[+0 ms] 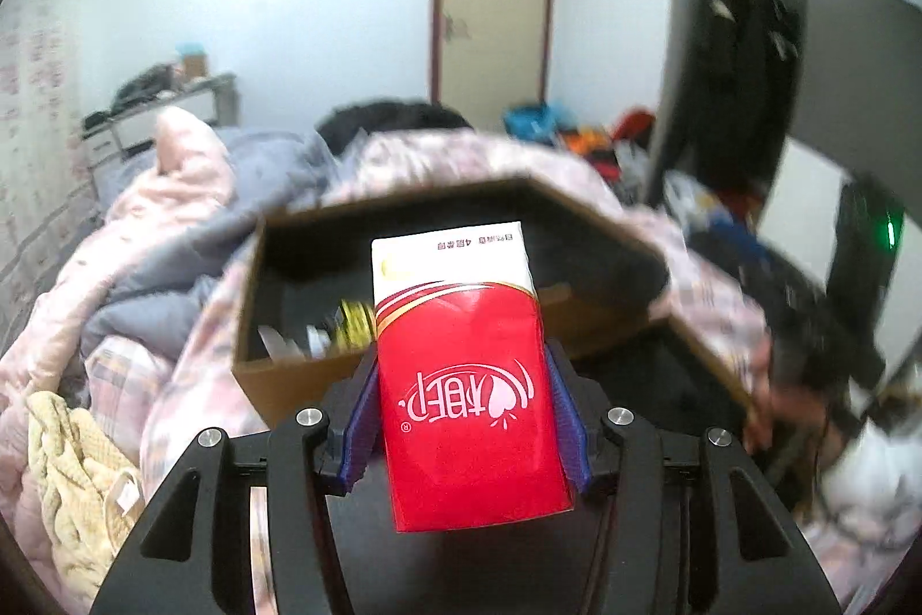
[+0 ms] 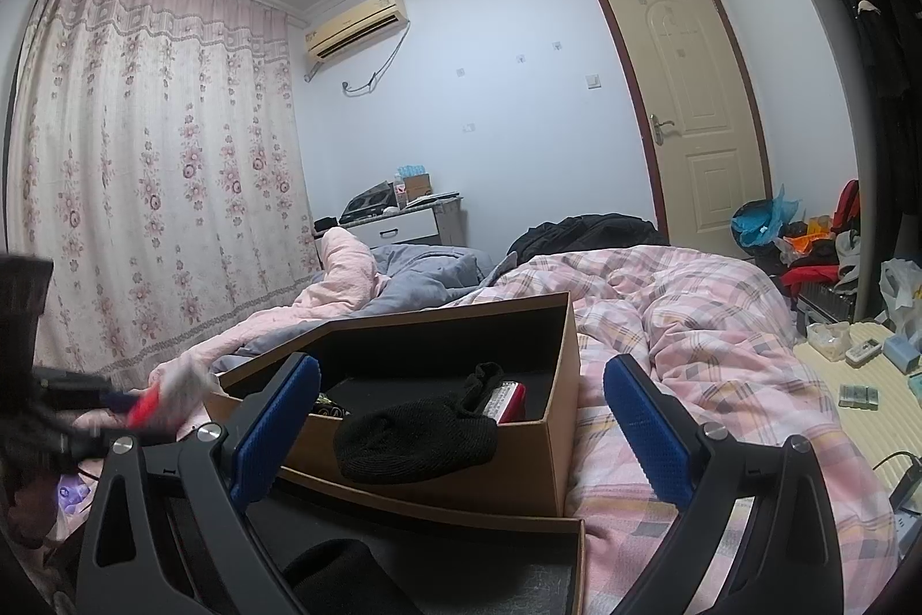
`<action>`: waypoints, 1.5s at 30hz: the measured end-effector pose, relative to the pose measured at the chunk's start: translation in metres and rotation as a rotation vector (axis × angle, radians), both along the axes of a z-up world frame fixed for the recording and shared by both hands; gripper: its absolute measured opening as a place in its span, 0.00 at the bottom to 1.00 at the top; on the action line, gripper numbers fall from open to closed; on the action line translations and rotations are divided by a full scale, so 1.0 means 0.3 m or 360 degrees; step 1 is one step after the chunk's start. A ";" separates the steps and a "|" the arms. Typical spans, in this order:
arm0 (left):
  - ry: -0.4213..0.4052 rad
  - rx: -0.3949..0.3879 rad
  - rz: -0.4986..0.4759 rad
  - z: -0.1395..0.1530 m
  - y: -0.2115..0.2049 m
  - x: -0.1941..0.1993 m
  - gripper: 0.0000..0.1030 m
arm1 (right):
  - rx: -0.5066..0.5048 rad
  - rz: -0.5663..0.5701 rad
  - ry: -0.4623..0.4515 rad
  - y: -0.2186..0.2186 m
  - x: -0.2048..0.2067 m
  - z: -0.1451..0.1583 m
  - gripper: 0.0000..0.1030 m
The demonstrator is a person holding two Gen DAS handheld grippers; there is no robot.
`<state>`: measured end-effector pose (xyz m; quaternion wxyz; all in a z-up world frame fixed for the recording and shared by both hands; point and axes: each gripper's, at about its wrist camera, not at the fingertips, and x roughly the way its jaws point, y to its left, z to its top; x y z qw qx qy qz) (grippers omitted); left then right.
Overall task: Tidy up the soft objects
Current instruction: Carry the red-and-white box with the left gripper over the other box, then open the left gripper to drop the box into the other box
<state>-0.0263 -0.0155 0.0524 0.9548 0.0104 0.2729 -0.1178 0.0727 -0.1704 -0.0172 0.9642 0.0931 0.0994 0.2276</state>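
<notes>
My left gripper (image 1: 461,361) is shut on a red and white tissue pack (image 1: 461,373) and holds it in front of an open cardboard box (image 1: 299,378) on the bed. The box has a black lining and holds small packets. My right gripper (image 2: 461,384) is open and empty, close to the same box (image 2: 461,465). A black knit sock (image 2: 415,436) hangs over the box's near wall, and a red pack (image 2: 510,402) lies inside. The left gripper with the tissue pack (image 2: 144,404) shows blurred at the left edge of the right wrist view.
The box's lid (image 2: 461,557) lies flat under my right gripper. A pink plaid quilt (image 2: 691,327) and a grey duvet (image 1: 173,280) cover the bed. A yellow knit cloth (image 1: 75,488) lies at the left. Clutter (image 2: 807,252) sits on the floor by the door.
</notes>
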 end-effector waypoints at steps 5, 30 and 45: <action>-0.0126 0.0078 0.0171 0.019 -0.006 0.067 0.48 | 0.0001 0.0000 0.0001 0.000 0.001 0.000 0.96; -0.0023 -0.0148 0.0477 -0.033 0.101 0.303 0.48 | -0.0004 -0.0008 0.0004 -0.001 0.005 0.000 0.96; 0.0022 0.0056 0.0403 -0.171 0.027 0.272 0.48 | -0.0009 -0.0014 0.0005 -0.004 0.006 -0.003 0.96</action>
